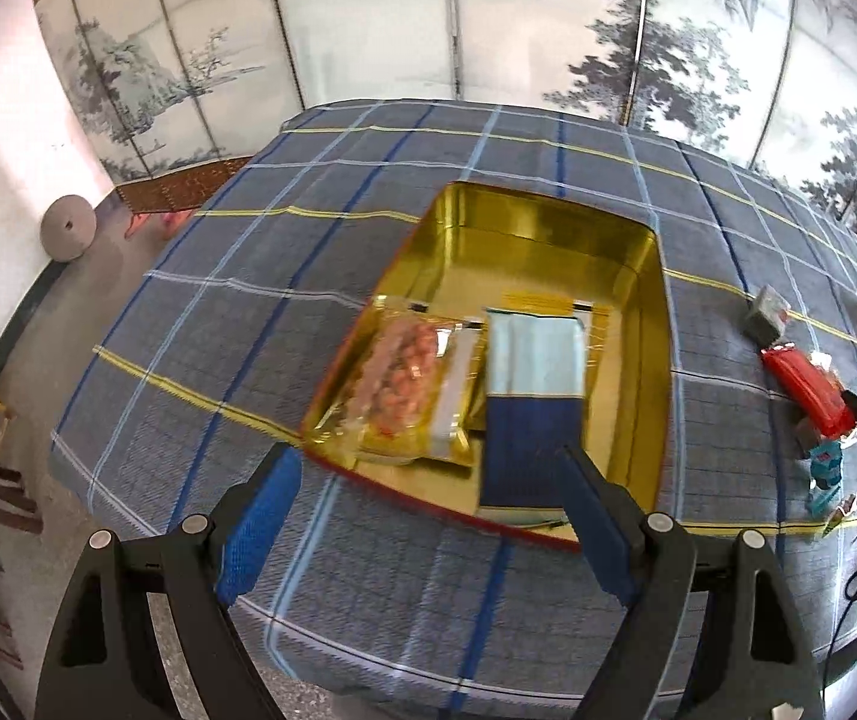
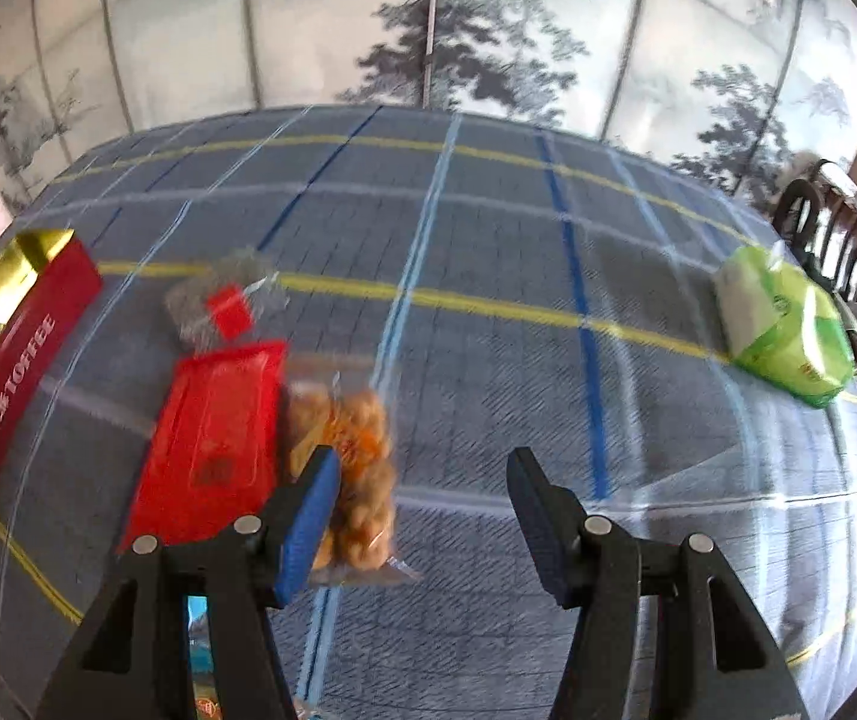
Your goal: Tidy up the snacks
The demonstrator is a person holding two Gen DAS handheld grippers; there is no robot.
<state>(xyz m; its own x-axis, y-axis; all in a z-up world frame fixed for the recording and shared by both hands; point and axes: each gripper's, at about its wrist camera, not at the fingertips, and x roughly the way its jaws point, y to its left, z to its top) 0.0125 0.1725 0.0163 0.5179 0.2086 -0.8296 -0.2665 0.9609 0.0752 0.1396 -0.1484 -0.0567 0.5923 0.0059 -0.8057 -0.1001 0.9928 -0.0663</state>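
At ten o'clock from the empty, parted right gripper lies the red packet, long axis running twelve-to-six, a clear bag of nuts touching it. Bare cloth spreads rightward. The left gripper, wide and empty, hovers over the gold tin.
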